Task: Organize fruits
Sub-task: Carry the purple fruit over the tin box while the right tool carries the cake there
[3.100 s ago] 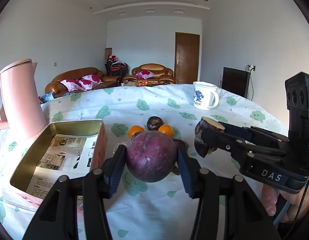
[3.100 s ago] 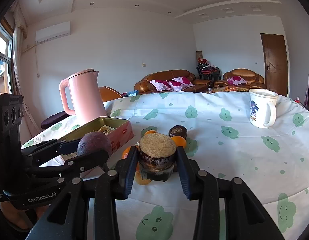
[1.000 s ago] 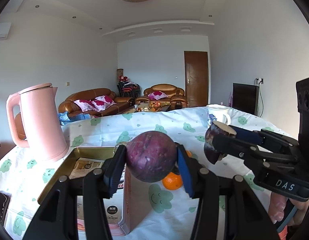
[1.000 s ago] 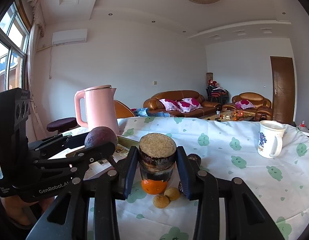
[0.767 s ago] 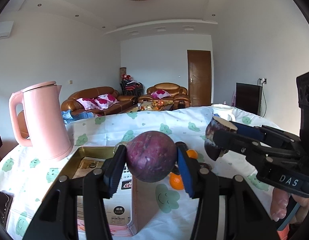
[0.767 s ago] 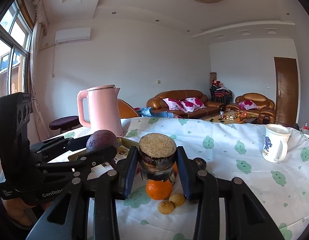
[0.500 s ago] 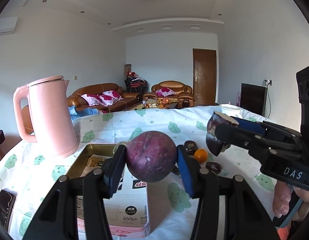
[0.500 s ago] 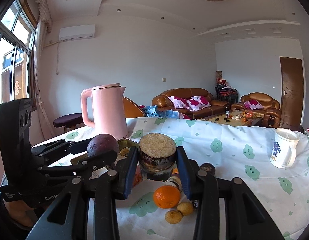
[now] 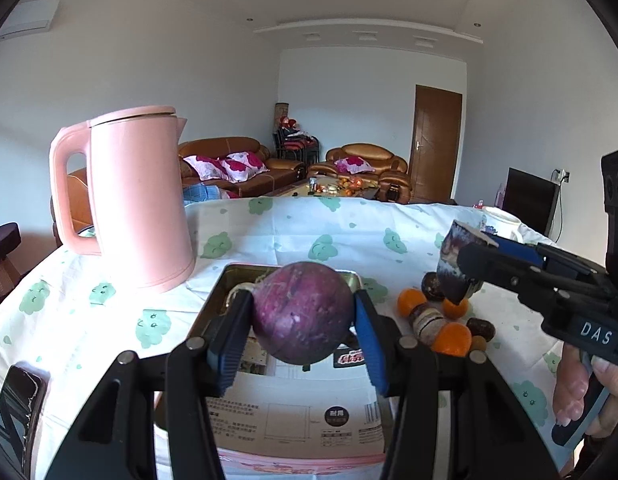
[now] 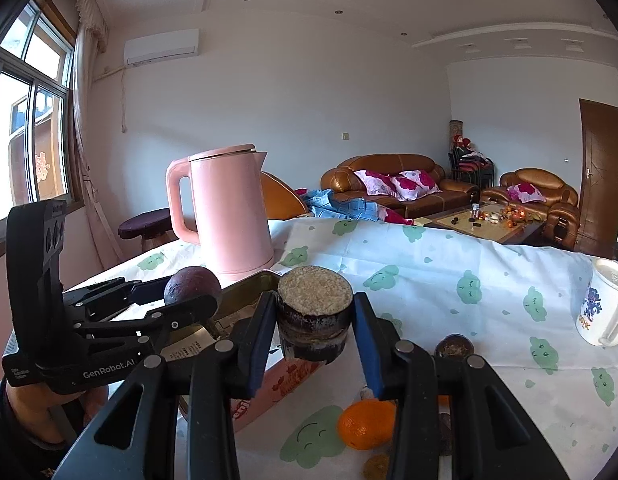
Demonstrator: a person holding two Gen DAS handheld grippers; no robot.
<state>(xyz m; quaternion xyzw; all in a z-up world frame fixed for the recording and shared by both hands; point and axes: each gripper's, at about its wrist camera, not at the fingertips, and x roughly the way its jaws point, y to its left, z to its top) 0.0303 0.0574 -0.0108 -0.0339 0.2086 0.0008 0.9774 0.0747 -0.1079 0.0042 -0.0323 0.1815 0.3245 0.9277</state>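
Over the gold tin (image 9: 213,304), in the left wrist view, the left gripper (image 9: 303,322) is clamping one round purple fruit (image 9: 303,312), mottled and dull-skinned, its jaws closed against both sides. Three oranges (image 9: 451,338) are lying right of the tin among several dark fruits. In the right wrist view, the right gripper (image 10: 315,320) is pinching one cut dark fruit (image 10: 313,314), its pale grainy face up, above the tablecloth (image 10: 449,272) beside the tin. One pink kettle (image 10: 225,210) and one mug (image 10: 603,308) are standing behind.
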